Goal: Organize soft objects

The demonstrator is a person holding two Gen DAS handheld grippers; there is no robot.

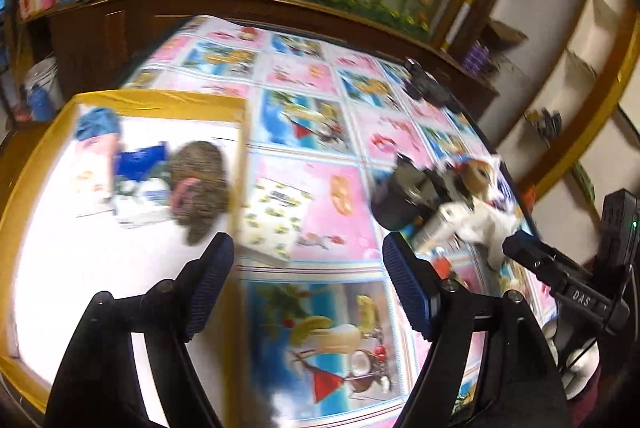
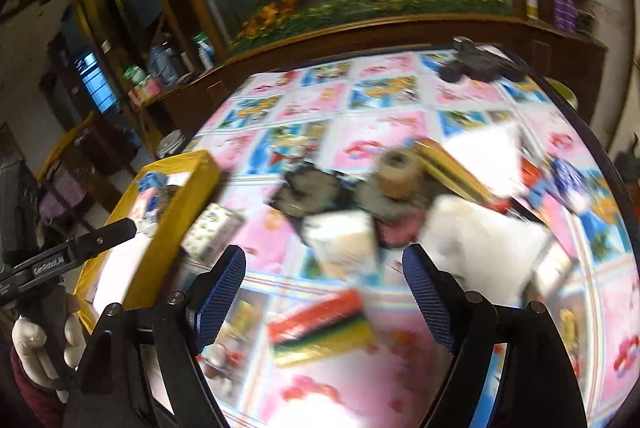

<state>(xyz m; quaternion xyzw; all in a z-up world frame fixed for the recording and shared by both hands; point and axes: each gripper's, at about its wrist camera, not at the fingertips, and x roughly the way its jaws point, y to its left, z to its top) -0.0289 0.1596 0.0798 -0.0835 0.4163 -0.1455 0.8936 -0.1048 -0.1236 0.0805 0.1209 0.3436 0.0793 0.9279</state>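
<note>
**A:** So what's being seen here? Both views are pretty smeared.

**B:** Yeah, lots of blur. The left gripper (image 1: 308, 268) is held with its fingers spread wide and nothing is caught between them. It's hung over the edge of the yellow-rimmed tray (image 1: 160, 96), where a brownish fuzzy lump (image 1: 200, 188), a blue cloth (image 1: 98, 122) and some pale packets are already laid.

**A:** And the other one?

**B:** The right gripper (image 2: 324, 282) is spread apart too, nothing pinched. Just past its tips a white soft block (image 2: 340, 240) is lying on the patterned tablecloth (image 2: 384, 132), with a tan tape roll (image 2: 398, 170) set behind it and a big white fluffy thing (image 2: 480, 240) off to the right. A red, black and yellow striped pack (image 2: 320, 328) is seen closer in, between the fingers.

**A:** Anything near the tray?

**B:** A small printed packet (image 1: 276, 216) is parked just beside its rim, on the cloth.
</note>
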